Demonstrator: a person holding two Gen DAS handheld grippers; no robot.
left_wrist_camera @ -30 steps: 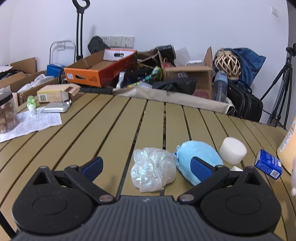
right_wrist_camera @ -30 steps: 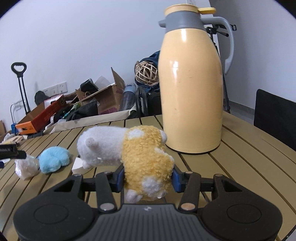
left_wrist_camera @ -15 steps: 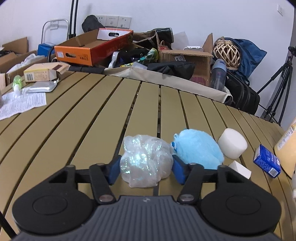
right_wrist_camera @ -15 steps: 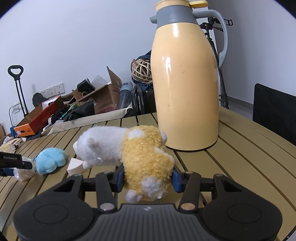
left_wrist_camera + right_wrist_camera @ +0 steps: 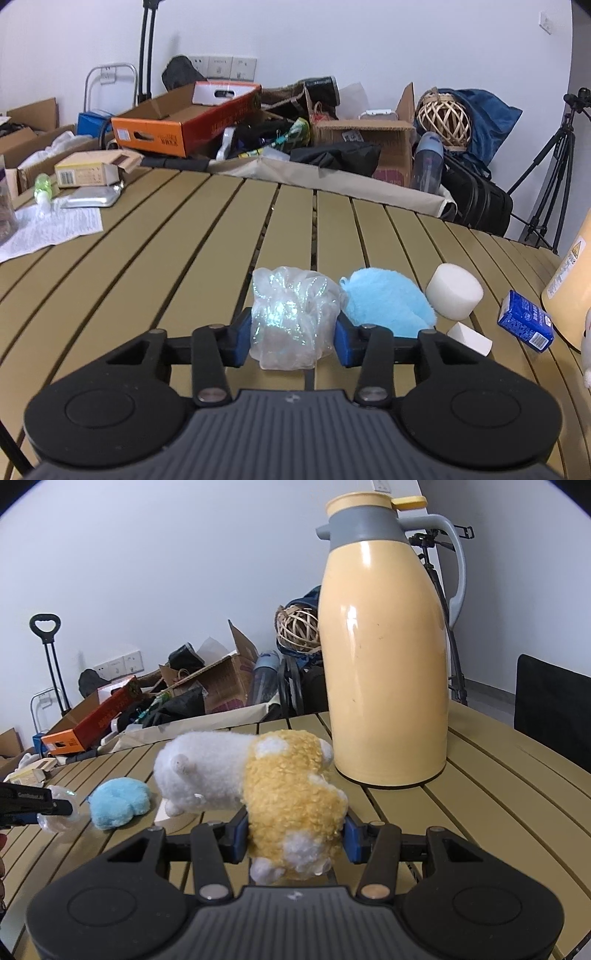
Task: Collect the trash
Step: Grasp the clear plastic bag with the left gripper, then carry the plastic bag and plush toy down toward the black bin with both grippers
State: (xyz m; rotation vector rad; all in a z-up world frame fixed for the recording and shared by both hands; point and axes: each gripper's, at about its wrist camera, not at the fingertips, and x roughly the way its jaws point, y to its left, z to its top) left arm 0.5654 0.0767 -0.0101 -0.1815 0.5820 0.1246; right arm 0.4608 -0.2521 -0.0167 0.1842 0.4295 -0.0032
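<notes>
A crumpled clear plastic bag [image 5: 291,310] lies on the slatted wooden table [image 5: 166,251]. My left gripper [image 5: 291,338] has its blue pads pressed on both sides of the bag, and its jaws are still closing. A fluffy blue plush [image 5: 388,302] rests against the bag's right side. In the right wrist view, my right gripper [image 5: 293,836] is shut on a yellow-and-white plush toy [image 5: 288,786], with its white front end sticking out to the left. The left gripper's finger [image 5: 33,801] and the bag [image 5: 59,814] show at the far left there.
A tall yellow thermos jug [image 5: 388,664] stands just behind the plush toy. A white foam cylinder [image 5: 454,295], a small white block [image 5: 471,338] and a blue carton [image 5: 526,325] lie right of the blue plush. Papers [image 5: 48,225] and boxes sit far left. A dark chair [image 5: 554,709] stands at the right.
The left gripper's jaws went from wide open to pressed against the plastic bag, squeezing it narrower. The right gripper kept its hold on the plush toy, with only a small shift in view.
</notes>
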